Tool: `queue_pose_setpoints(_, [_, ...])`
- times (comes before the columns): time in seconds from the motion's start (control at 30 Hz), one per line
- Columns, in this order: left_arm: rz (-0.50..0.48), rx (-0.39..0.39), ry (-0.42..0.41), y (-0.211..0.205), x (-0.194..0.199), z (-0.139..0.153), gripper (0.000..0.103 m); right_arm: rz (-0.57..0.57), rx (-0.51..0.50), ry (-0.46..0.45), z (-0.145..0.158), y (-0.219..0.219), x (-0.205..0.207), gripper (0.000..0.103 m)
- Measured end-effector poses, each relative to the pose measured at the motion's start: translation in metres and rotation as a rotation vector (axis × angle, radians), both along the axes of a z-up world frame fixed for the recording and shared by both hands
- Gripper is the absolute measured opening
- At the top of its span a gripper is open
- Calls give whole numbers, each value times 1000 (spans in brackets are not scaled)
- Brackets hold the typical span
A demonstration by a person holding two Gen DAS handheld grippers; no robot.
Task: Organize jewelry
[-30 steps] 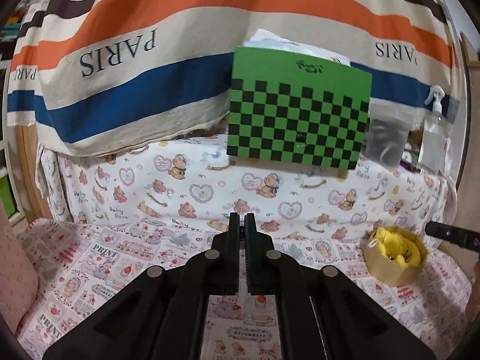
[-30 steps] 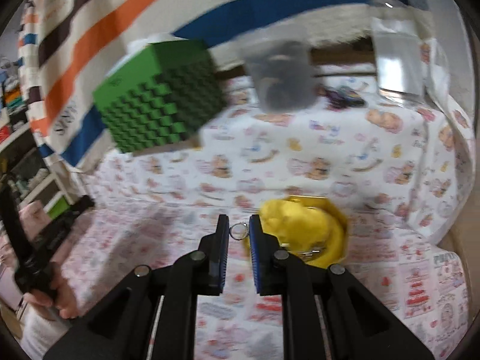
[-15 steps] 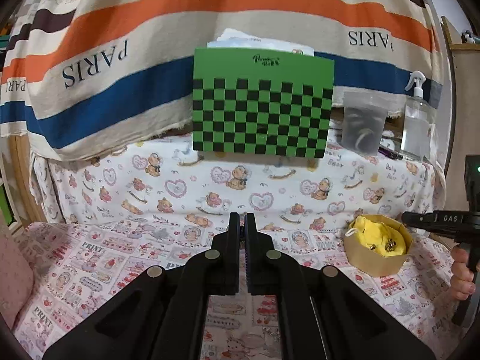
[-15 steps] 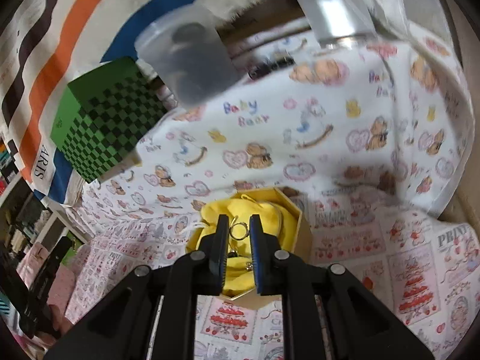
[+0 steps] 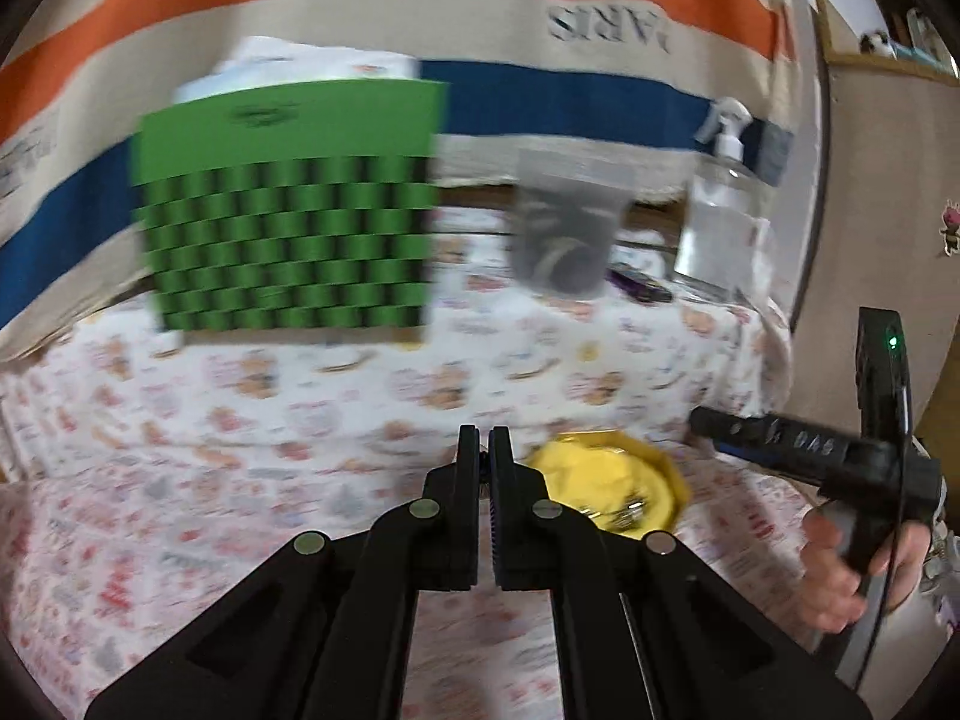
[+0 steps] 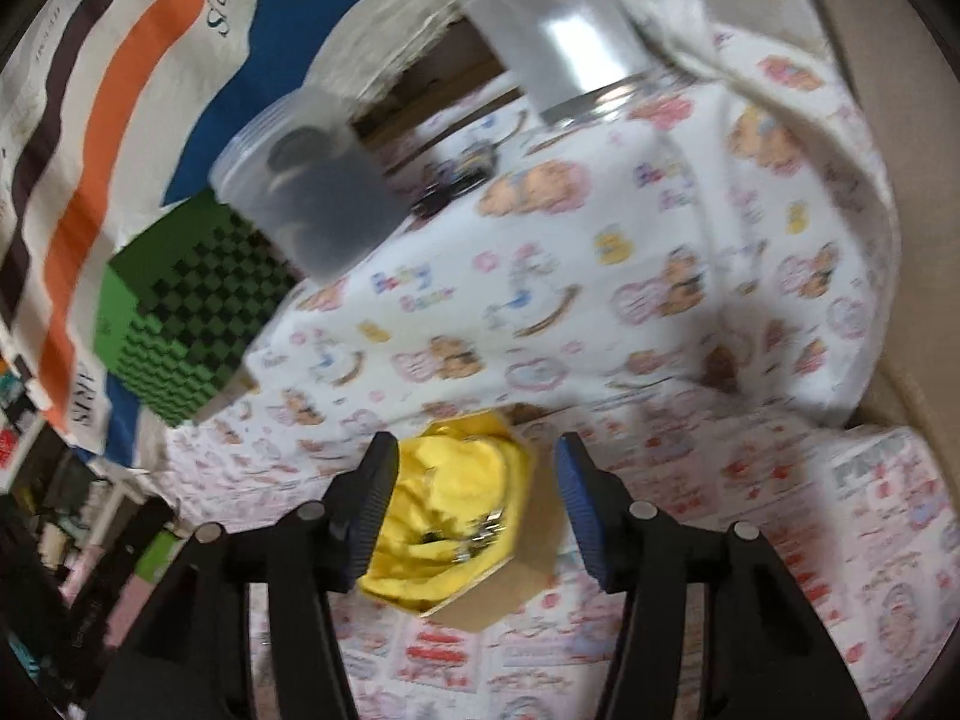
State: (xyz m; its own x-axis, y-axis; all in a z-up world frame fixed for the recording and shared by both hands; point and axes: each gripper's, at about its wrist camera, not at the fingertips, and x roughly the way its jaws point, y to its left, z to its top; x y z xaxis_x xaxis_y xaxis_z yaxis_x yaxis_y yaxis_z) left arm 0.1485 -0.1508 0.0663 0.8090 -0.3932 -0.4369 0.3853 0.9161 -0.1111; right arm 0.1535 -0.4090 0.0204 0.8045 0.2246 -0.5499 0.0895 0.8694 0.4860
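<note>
In the right wrist view, the right gripper (image 6: 477,468) has its two fingers spread wide with nothing between the pads. Directly past them, at the centre-bottom of the frame, sits the hexagonal cardboard box (image 6: 510,576), tilted in the picture, lined with yellow cloth (image 6: 456,480). A small cluster of metal jewelry (image 6: 480,534) lies on the cloth, slightly toward 5 o'clock of the box's middle. The box rests on the printed sheet (image 6: 750,480), which rises as a step behind it.

On that raised level, at about 11 o'clock, stands a translucent tub (image 6: 312,180) with dark contents, and beside it further toward 9 o'clock the green checkered box (image 6: 180,324). At 12 o'clock a clear bottle (image 6: 564,30) stands blurred. A striped cloth (image 6: 108,90) printed with letters hangs behind everything.

In the left wrist view, the left gripper (image 5: 483,456) has its fingers pressed nearly together, and no object is seen between them. Just beyond, toward 2 o'clock, is the same box with its yellow lining (image 5: 600,486), jewelry glinting at its near edge. At 3 o'clock the person's right hand (image 5: 852,564) holds the other tool. The whole view is motion-blurred.
</note>
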Motion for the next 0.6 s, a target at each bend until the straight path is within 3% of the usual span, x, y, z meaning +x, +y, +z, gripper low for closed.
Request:
queue_pose_setpoints(0.13, [-103, 39, 114, -42, 23, -5, 2, -81, -133, 50, 0, -4, 0, 68])
queue_pose_setpoints(0.23, [-149, 31, 183, -65, 37, -13, 2, -57, -140, 63, -4, -4, 2, 70])
queue_pose_setpoints(0.5, [-152, 42, 174, -82, 42, -18, 2, -74, -114, 70, -4, -6, 2, 71])
queue_pose_setpoints(0.6, [-127, 45, 153, -72, 38, -12, 25, -89, -100, 57, 1, -8, -1, 72])
